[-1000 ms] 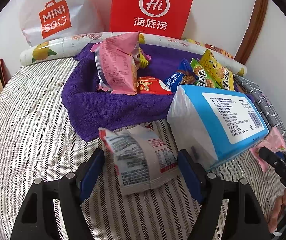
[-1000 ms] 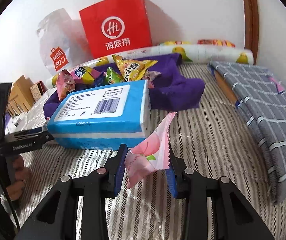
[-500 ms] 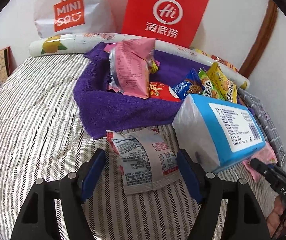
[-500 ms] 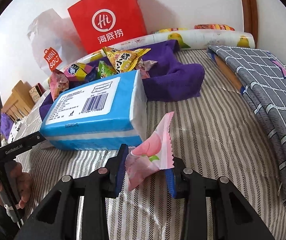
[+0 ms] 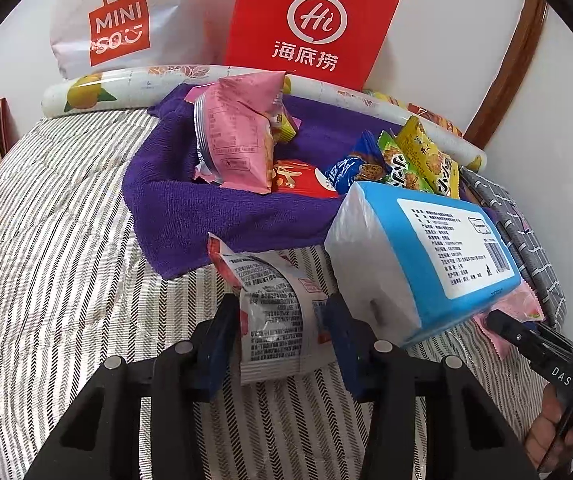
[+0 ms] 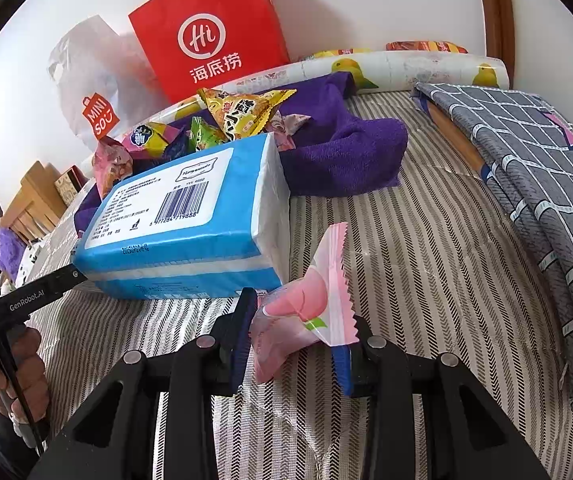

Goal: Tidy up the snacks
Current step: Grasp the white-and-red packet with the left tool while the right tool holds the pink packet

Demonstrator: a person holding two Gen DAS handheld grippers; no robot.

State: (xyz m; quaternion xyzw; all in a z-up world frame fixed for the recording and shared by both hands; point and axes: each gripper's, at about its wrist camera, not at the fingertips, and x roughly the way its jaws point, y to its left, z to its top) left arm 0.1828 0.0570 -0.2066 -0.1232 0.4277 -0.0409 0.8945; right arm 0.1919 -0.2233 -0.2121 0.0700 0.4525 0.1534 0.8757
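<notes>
Snack packets (image 5: 274, 312) glossy crinkled film; purple towel (image 5: 190, 208) rough terry cloth; red bag (image 6: 210, 36) matt paper; tissue pack (image 6: 190, 224) smooth plastic wrap.

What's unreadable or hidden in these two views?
- Left wrist view: the red snack pack is mostly covered by the pink bag.
- Left wrist view: the peach candy is half hidden behind the tissue pack.
- Right wrist view: the tissue pack's label text is too small.
</notes>
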